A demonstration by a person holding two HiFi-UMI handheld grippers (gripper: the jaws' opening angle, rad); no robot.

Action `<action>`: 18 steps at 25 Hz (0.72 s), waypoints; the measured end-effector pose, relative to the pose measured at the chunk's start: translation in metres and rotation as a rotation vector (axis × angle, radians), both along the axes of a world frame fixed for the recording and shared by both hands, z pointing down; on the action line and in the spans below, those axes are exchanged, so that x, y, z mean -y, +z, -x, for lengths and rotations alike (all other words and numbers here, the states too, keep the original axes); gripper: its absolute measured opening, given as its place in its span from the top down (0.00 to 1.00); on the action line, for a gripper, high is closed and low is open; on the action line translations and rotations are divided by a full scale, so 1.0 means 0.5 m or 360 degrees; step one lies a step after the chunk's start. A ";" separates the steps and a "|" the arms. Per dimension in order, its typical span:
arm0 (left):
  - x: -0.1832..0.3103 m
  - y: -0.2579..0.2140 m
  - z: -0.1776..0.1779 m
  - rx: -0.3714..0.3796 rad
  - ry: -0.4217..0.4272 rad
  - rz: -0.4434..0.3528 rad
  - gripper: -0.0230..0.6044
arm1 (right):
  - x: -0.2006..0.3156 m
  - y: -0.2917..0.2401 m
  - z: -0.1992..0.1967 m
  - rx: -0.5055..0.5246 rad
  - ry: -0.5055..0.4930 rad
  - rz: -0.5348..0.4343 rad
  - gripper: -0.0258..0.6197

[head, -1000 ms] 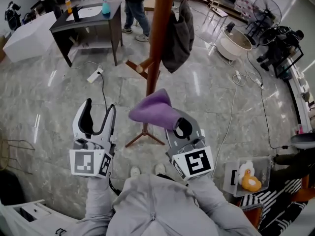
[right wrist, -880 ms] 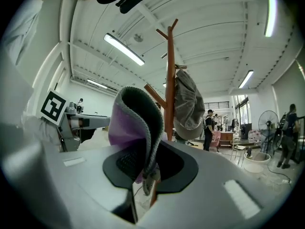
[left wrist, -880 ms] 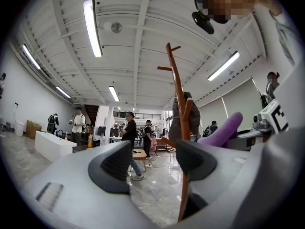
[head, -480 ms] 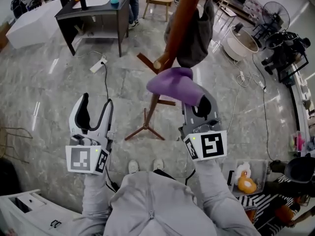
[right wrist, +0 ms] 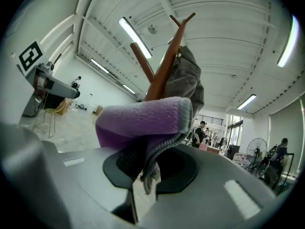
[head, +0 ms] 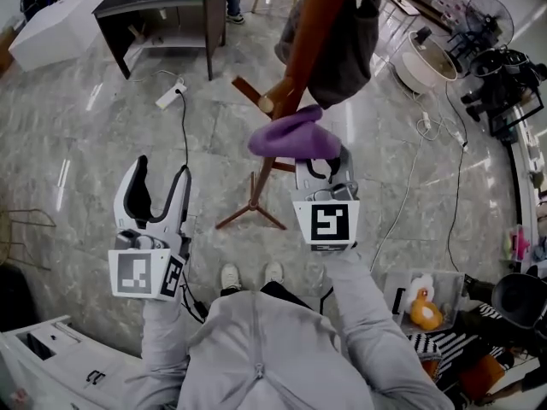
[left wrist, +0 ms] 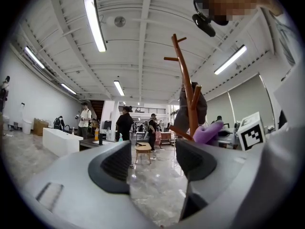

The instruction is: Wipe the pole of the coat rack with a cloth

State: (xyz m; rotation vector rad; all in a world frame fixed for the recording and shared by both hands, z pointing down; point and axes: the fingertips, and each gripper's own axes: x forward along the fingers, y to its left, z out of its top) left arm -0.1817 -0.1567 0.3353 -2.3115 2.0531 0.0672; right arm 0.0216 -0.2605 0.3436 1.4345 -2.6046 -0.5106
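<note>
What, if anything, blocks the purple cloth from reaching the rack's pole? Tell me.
Nothing visible does. The purple cloth, held by the right gripper, is right at the pole; the grey garment hangs higher up.

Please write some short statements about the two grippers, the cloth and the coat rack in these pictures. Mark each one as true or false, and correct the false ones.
1. The right gripper holds a purple cloth between its jaws. True.
2. The left gripper is closed on the pole. False: its jaws stand apart with nothing between them, and it is off to the left of the rack.
3. A grey garment hangs on the coat rack. True.
4. The coat rack has fallen over. False: it stands upright on its base.
</note>
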 end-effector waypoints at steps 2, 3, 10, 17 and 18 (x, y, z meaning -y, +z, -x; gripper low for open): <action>0.004 0.008 -0.003 -0.0002 0.0000 0.0017 0.46 | 0.006 0.043 -0.002 -0.0061 0.0007 0.0070 0.88; 0.006 0.012 -0.003 -0.0004 -0.0001 0.0025 0.46 | 0.007 0.065 -0.003 -0.0106 0.0010 0.0108 0.88; 0.022 0.035 -0.005 -0.0013 -0.0005 0.0068 0.46 | 0.011 0.205 -0.005 -0.0294 0.0000 0.0300 0.88; 0.033 0.051 -0.003 -0.0022 0.0001 0.0105 0.46 | 0.002 0.301 -0.001 -0.0453 -0.0017 0.0425 0.88; 0.034 0.053 -0.003 -0.0023 0.0003 0.0109 0.46 | 0.000 0.306 0.001 -0.0465 -0.0020 0.0429 0.88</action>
